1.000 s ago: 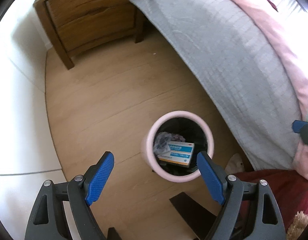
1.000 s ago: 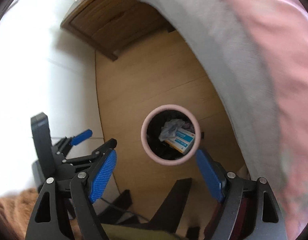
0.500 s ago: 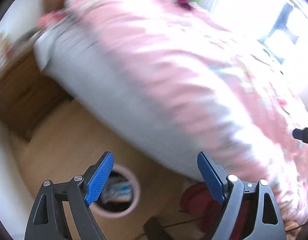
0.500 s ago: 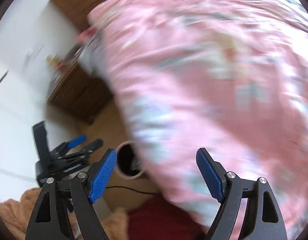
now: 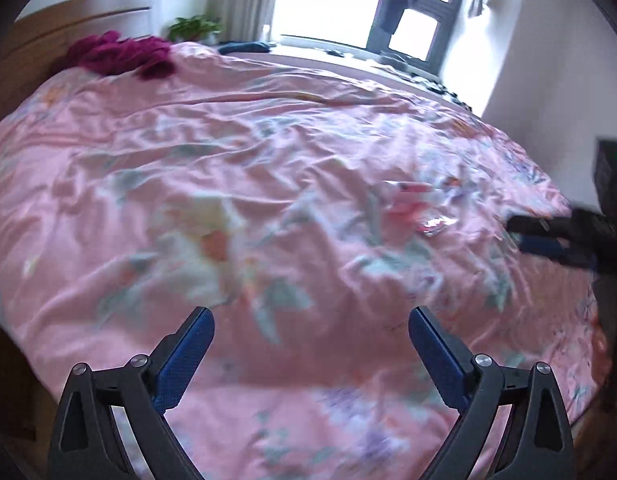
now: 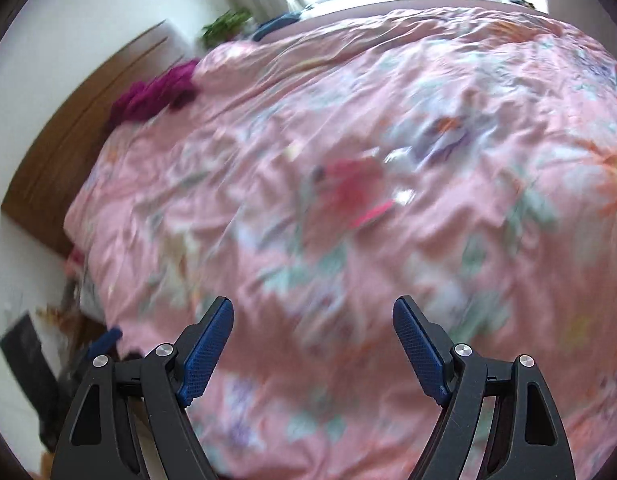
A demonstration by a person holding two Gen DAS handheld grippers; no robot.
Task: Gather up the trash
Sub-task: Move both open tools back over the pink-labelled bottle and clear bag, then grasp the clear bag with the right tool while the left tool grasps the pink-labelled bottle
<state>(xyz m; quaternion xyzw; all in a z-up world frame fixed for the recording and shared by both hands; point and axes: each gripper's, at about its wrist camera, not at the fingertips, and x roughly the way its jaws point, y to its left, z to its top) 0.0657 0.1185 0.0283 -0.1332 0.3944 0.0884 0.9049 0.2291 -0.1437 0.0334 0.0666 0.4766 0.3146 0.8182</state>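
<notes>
- Two views now show the bed instead of the floor and bin that filled them a second ago. In the left wrist view the left claw (image 5: 310, 338) sits at the bottom of the frame, fingers spread wide with nothing between them, above the pink floral duvet (image 5: 236, 168). A blurred pink-and-clear wrapper (image 5: 422, 210) lies on the duvet right of centre, and the right claw (image 5: 548, 240) enters at the right edge near it. A magenta cloth (image 5: 122, 54) sits upper left.
- In the right wrist view the right claw (image 6: 313, 326) is likewise spread and empty; the wrapper (image 6: 360, 192) lies just above centre. Having swung up from the bin, both claws look ready for the next pickup, most likely this wrapper.
</notes>
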